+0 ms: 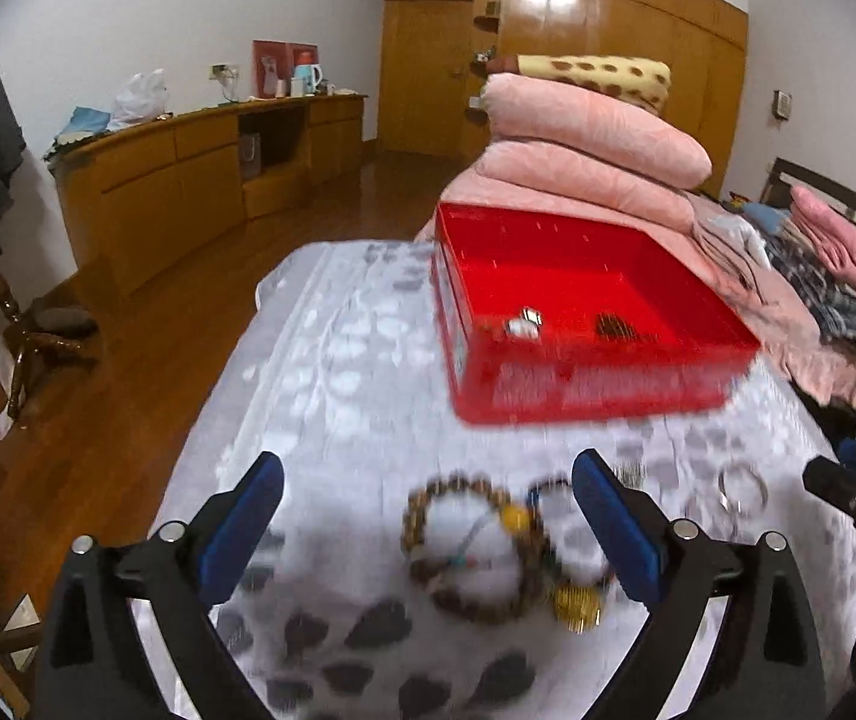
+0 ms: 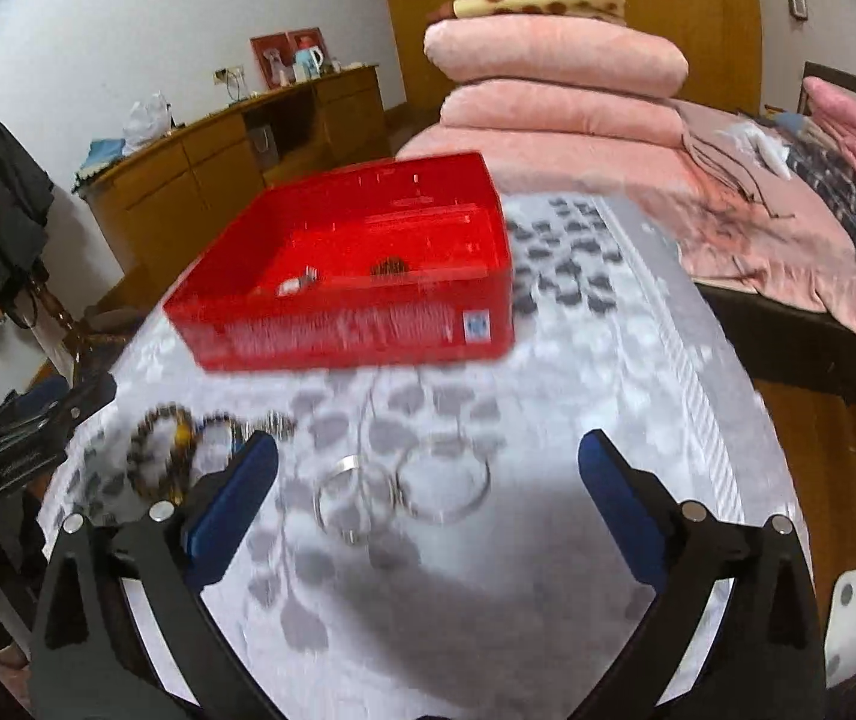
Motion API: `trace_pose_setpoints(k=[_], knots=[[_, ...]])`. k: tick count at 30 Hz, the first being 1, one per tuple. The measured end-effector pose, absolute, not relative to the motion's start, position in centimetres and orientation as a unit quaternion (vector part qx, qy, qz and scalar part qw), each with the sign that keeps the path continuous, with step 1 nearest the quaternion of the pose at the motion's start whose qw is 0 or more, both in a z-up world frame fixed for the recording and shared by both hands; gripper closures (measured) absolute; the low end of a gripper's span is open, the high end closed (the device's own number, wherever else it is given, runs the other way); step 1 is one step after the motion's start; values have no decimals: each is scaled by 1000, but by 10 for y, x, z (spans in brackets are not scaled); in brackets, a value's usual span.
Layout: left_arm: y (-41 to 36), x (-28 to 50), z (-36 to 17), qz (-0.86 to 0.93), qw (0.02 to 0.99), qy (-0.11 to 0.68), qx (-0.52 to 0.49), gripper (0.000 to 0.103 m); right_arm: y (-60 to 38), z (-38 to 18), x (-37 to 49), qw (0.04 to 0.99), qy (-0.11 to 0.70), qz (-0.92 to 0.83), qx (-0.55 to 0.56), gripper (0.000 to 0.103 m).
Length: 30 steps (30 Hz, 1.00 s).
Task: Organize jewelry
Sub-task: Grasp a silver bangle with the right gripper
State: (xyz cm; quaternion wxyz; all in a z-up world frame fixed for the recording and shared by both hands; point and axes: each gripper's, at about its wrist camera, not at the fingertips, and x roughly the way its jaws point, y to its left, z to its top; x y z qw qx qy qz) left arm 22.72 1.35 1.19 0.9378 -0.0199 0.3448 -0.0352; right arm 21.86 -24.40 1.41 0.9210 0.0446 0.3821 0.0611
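On the desk (image 2: pixel 637 324), covered by a white cloth with grey leaf print, a red tray (image 1: pixel 583 408) sits at about 12 o'clock from both claws, its near wall facing them. Inside the red tray: a small silver-white piece (image 1: pixel 522 324) and a dark brown piece (image 1: pixel 616 324) just beside it, toward 3 o'clock; both blurred, type cannot be told. Left claw (image 1: pixel 428 528) is spread wide, nothing between its blue pads; below it on the cloth lie wooden-bead bracelets (image 1: pixel 469 546) with yellow beads, touching or overlapping each other, closer to the pad at 3 o'clock. Right claw (image 2: pixel 428 501) also spread wide and empty; between its pads rest two silver bangles (image 2: pixel 404 492), overlapping, the larger at 3 o'clock of the smaller. In the right wrist view the bead bracelets lie at 9 o'clock of the bangles, apart from them, near the left claw's body. Both views motion-blurred. Folded pink quilts (image 2: pixel 559 72) are stacked on a bed beyond the tray.
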Motion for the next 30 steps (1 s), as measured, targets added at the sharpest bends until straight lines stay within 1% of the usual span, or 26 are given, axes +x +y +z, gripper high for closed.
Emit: trace_pose_setpoints(k=[4,8,14,21,22,23,24,25,30], knots=[[15,208,5,-36,935,353,-22,8,-243,-1,204,913,399,72,51,6],[12,196,-3,-28,932,361,-13,8,-237,-16,194,905,419,64,30,6],[7,190,-14,-34,924,381,-12,8,-231,-23,190,902,427,63,17,6],[4,192,-19,-35,922,386,-12,8,-217,-29,195,896,435,92,11,7],[4,192,-19,-34,922,386,-11,8,-215,-30,197,894,437,94,9,8],[4,193,-20,-33,922,387,-12,8,-213,-32,199,892,441,100,10,16],[5,194,-21,-33,921,388,-12,8,-212,-33,202,888,446,108,13,32],[5,196,-21,-32,920,389,-13,8,-211,-36,204,884,454,114,18,36],[7,202,-25,-34,916,400,-19,8,-206,-37,215,880,461,111,13,35]])
